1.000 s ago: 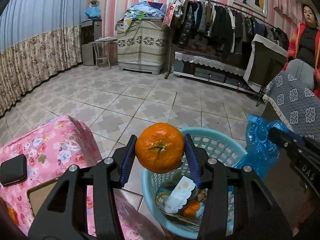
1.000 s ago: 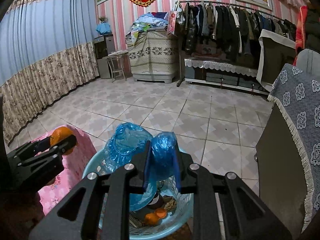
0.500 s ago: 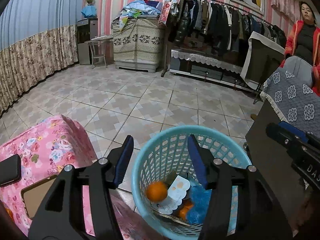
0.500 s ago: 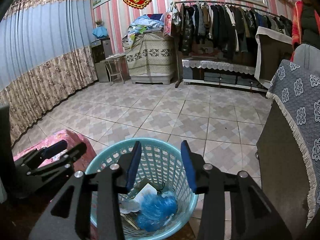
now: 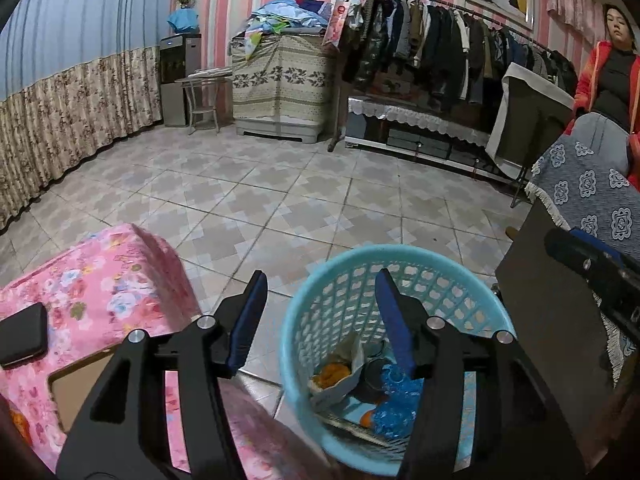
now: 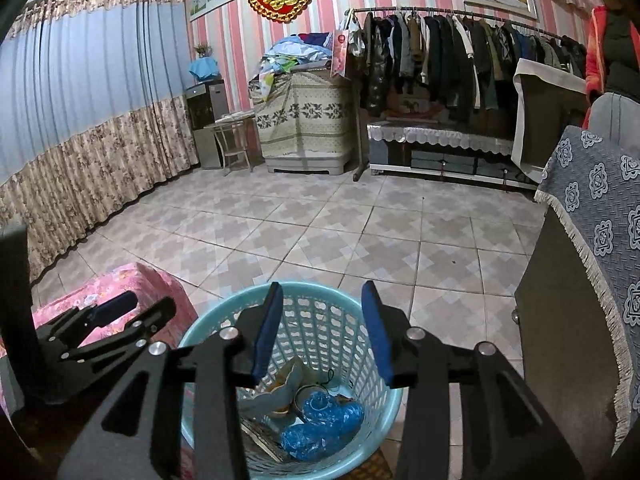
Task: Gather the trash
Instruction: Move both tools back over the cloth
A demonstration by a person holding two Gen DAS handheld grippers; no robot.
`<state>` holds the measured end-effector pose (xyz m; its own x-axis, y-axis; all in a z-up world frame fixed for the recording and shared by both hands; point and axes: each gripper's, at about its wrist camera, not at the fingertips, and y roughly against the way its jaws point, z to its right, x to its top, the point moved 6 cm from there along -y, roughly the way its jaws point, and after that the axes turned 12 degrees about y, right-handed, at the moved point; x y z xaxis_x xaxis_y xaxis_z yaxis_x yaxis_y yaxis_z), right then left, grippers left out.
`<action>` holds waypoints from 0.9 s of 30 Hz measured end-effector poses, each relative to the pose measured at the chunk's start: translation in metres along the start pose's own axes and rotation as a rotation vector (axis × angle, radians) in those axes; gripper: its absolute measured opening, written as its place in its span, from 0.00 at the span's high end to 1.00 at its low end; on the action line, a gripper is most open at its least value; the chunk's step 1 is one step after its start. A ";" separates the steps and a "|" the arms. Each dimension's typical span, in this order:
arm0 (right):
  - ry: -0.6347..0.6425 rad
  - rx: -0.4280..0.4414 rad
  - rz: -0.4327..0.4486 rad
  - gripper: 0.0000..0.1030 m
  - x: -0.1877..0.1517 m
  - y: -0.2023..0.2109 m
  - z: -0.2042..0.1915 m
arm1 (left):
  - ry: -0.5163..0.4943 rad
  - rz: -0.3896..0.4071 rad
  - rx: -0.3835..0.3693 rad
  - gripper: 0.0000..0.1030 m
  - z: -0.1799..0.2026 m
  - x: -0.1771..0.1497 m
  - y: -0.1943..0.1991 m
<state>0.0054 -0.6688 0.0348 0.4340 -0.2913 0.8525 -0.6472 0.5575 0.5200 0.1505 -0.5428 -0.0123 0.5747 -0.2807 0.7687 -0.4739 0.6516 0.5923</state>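
Note:
A light blue plastic basket (image 5: 348,276) (image 6: 328,312) stands on the tiled floor below both grippers. Inside it lie a crumpled blue plastic bag (image 5: 394,392) (image 6: 320,424), an orange (image 5: 332,372), paper scraps and other rubbish. My left gripper (image 5: 320,316) hangs open over the basket's left rim with nothing between its fingers. Above the basket's middle, my right gripper (image 6: 320,328) is open and empty too. In the right wrist view the left gripper (image 6: 108,320) shows at the lower left.
A pink flowered table (image 5: 92,292) sits left of the basket with a black phone (image 5: 22,332) on it. A dark cabinet under a blue-grey cloth (image 6: 592,216) stands to the right. A person in a red jacket (image 5: 612,72) stands at the far right.
The left gripper let go of the orange and the right gripper let go of the blue plastic bag; both now lie in the basket. Both grippers' jaws stand wider apart.

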 end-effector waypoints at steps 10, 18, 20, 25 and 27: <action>0.128 0.114 0.082 0.48 0.031 0.024 -0.095 | 0.061 0.119 0.202 0.39 -0.135 0.020 0.106; 0.282 0.249 0.126 0.42 0.034 0.055 -0.215 | 0.154 0.213 0.428 0.33 -0.288 -0.001 0.233; 0.285 0.283 0.140 0.42 0.033 0.064 -0.242 | 0.169 0.222 0.476 0.32 -0.317 -0.012 0.253; 0.261 0.428 0.164 0.40 0.024 0.083 -0.300 | 0.266 0.234 0.540 0.31 -0.385 -0.045 0.279; 0.276 0.446 0.163 0.40 0.016 0.086 -0.320 | 0.305 0.218 0.559 0.31 -0.410 -0.061 0.277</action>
<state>0.1574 -0.3764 0.0760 0.4156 0.0199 0.9093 -0.8966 0.1768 0.4060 0.2583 -0.0566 0.0059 0.5506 0.0806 0.8309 -0.8274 0.1848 0.5303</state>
